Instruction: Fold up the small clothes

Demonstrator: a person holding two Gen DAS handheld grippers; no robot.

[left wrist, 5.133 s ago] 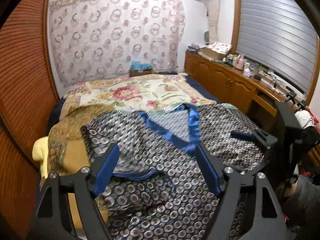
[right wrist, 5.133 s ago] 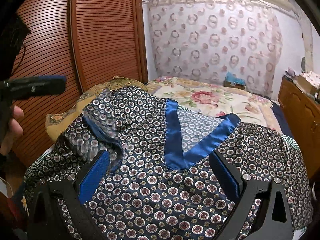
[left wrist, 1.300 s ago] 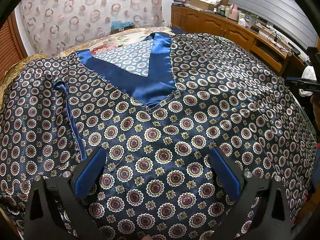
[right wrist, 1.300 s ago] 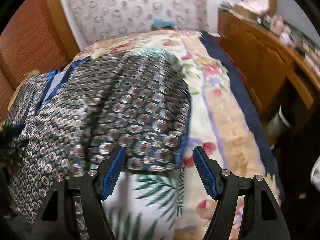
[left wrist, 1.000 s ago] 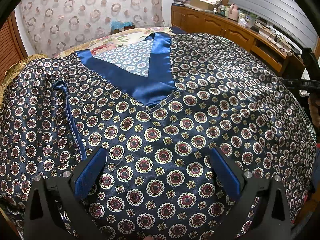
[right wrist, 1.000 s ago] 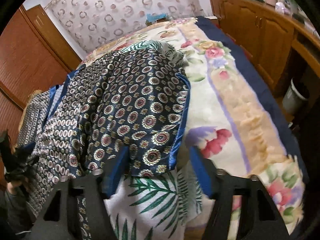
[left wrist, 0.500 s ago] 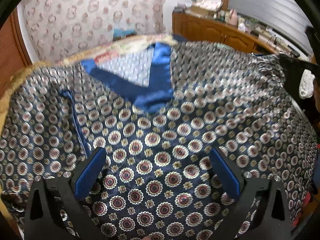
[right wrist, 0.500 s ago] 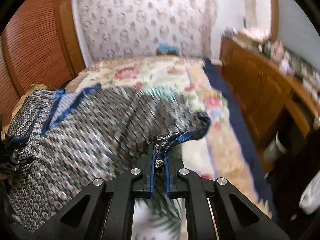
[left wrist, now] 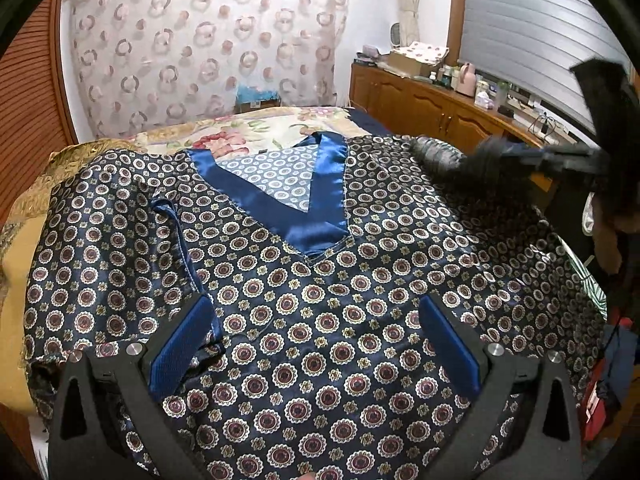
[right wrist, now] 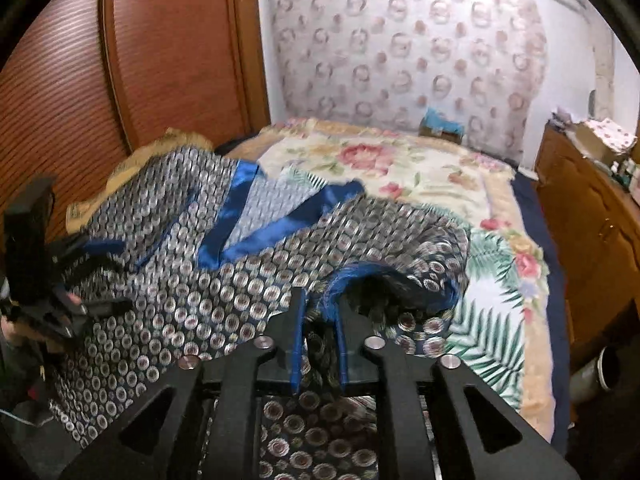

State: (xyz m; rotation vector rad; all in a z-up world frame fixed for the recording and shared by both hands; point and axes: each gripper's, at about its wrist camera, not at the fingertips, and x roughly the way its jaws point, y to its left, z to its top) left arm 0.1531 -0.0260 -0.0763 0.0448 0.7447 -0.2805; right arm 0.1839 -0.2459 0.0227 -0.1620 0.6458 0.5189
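Navy satin printed with small medallions, a V-necked top (left wrist: 320,264) lies spread over a bed (right wrist: 492,264) dressed in a floral blanket, its bright blue collar band (left wrist: 320,220) pointing toward the near edge. At the bed's head hangs a pink ring-patterned curtain (left wrist: 208,48); a slatted wooden door (right wrist: 172,52) closes off one side of the room, and a low wooden cabinet (left wrist: 432,108) crowded with small bottles and boxes runs under a shuttered window (left wrist: 532,28) on the other. A yellow cushion (left wrist: 12,264) shows beside the garment's far sleeve.

The left gripper (left wrist: 316,344) hangs over the chest of the top with its blue-padded jaws spread wide, nothing between them. The right gripper (right wrist: 320,316) is clenched on the blue-trimmed edge of the sleeve (right wrist: 400,276); its jaws have just eased slightly apart, yet the cloth stays pinched between them and lifted into a hollow fold off the blanket.

Motion blur smears the fabric's pattern in the right wrist view, and the right gripper appears only as a dark streak (left wrist: 520,160) in the left wrist view. The garment's lower hem is cut off behind the gripper bodies, and the items on the cabinet are too small to identify.
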